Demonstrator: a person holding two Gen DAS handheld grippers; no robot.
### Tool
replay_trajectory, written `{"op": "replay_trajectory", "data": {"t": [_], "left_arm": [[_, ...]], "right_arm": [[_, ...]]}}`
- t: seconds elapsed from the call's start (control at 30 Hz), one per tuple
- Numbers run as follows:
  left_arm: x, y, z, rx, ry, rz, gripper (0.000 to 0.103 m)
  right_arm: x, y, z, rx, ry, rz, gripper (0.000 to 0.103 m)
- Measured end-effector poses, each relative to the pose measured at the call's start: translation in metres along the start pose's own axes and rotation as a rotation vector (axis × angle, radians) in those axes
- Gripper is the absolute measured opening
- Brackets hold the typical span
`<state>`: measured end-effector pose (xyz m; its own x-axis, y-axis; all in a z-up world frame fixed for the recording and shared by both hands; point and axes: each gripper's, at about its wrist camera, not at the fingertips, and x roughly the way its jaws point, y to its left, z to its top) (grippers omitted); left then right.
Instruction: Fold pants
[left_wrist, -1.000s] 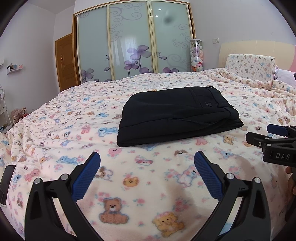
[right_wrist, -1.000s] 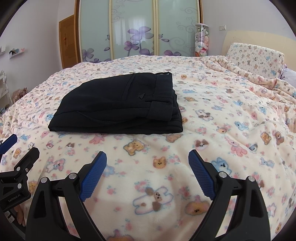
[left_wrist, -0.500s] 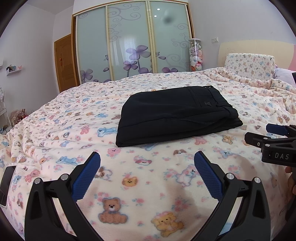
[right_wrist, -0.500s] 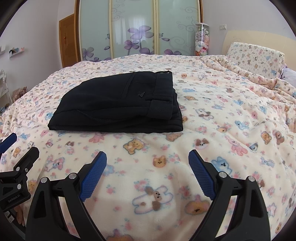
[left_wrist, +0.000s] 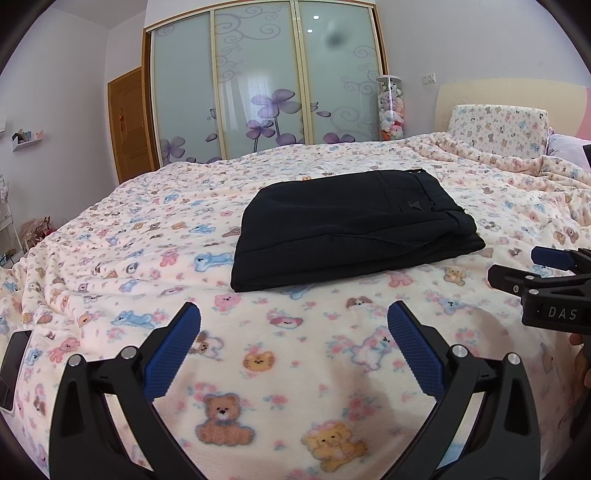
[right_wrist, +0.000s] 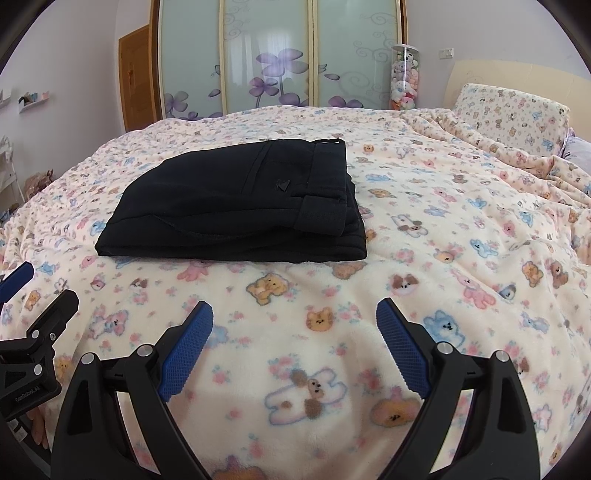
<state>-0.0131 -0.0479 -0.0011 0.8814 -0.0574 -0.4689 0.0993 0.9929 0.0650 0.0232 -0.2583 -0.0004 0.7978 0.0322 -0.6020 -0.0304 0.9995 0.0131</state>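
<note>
Your left claw (left_wrist: 293, 325) hangs low over the near part of the bed (left_wrist: 110, 236), blue pads spread wide, nothing between them but teddy-bear blanket. Your right claw (right_wrist: 294, 325) is the same story: jaws wide apart, empty, hovering above the blanket near the bed's front edge. In the left wrist view you can catch the right claw's black frame poking in from the right side, with a bit of your hand (left_wrist: 580, 365) behind it.

The pants (left_wrist: 351, 225) sit folded into a neat black rectangle around the middle of the bed, well apart from both claws. The waistband end points toward the headboard (right_wrist: 517, 85) side, and a small tag shows on the top layer. Layers are stacked, the edges roughly lined up, the lower layer peeking out a little along the near side.

A dark phone (left_wrist: 13, 363) lies at the bed's left edge. Beyond the far edge stand the floral sliding doors (right_wrist: 280, 55).
</note>
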Motion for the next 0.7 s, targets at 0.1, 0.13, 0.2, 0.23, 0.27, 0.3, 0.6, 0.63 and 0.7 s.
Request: {"op": "replay_trajectory", "data": {"t": [0.1, 0.13, 0.2, 0.23, 0.27, 0.3, 0.6, 0.63, 0.7], "left_arm": [[0.0001, 0.0, 0.0002, 0.0, 0.0, 0.0, 0.101], [0.0002, 0.0001, -0.0001, 0.001, 0.0, 0.0, 0.101], [0.0005, 0.0003, -0.0006, 0.002, 0.001, -0.002, 0.101], [0.0004, 0.0002, -0.0009, 0.002, 0.001, -0.002, 0.101], [0.0008, 0.0001, -0.001, 0.002, 0.001, -0.002, 0.101], [0.0009, 0.0003, -0.001, 0.002, 0.001, -0.002, 0.101], [-0.0006, 0.0022, -0.0029, -0.003, -0.012, 0.003, 0.101], [-0.0003, 0.0027, -0.0035, -0.003, -0.013, 0.001, 0.101], [0.0007, 0.0038, -0.0046, -0.001, -0.011, -0.001, 0.101]], "right_arm": [[0.001, -0.0001, 0.0003, 0.001, 0.0, 0.0, 0.092], [0.0004, -0.0006, -0.0011, 0.001, 0.001, 0.0, 0.092], [0.0015, -0.0012, -0.001, 0.0, 0.002, 0.002, 0.092], [0.0019, -0.0008, 0.0001, -0.001, 0.002, 0.002, 0.092], [0.0021, -0.0013, -0.0006, -0.001, 0.003, 0.002, 0.092], [0.0027, -0.0012, -0.0001, -0.002, 0.003, 0.003, 0.092], [0.0046, -0.0028, -0.0016, -0.005, 0.01, 0.005, 0.092], [0.006, -0.0034, -0.0005, -0.005, 0.01, 0.006, 0.092], [0.0063, -0.0038, -0.0003, -0.005, 0.01, 0.006, 0.092]]}}
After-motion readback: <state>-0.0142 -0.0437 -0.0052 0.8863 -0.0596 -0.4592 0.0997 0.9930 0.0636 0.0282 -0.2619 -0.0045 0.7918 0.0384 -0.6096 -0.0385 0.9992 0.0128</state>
